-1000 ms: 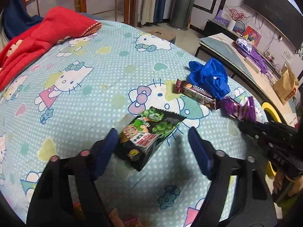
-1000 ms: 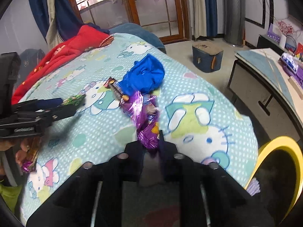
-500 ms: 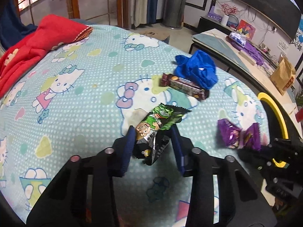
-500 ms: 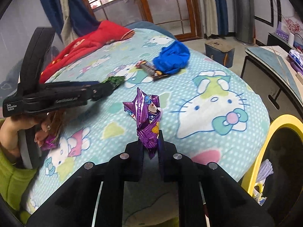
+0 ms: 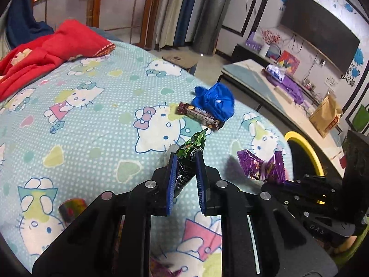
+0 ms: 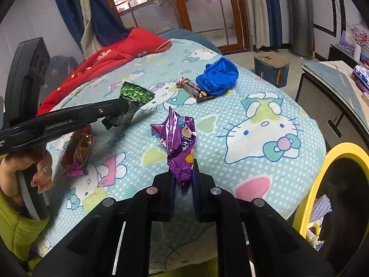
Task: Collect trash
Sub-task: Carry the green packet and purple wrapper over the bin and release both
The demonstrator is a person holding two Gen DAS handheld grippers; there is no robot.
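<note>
My left gripper (image 5: 186, 161) is shut on a green and black snack wrapper (image 5: 191, 152) and holds it above the bed; the wrapper also shows in the right wrist view (image 6: 132, 98). My right gripper (image 6: 183, 173) is shut on a crumpled purple wrapper (image 6: 178, 142), also lifted off the bed and seen in the left wrist view (image 5: 260, 167). A brown chocolate bar wrapper (image 5: 199, 115) lies on the bedsheet next to a blue crumpled bag (image 5: 213, 99). A yellow-rimmed bin (image 6: 322, 173) stands at the bed's right edge.
A red blanket (image 5: 46, 48) lies at the bed's far left. A reddish-purple wrapper (image 6: 78, 152) hangs from the hand that holds the left gripper. A low table (image 5: 288, 97) with clutter and a paper bag (image 5: 325, 115) stands right of the bed.
My left gripper shut on the green wrapper and lifted it. My right gripper carried the purple wrapper off the bed and drew back toward the bin side.
</note>
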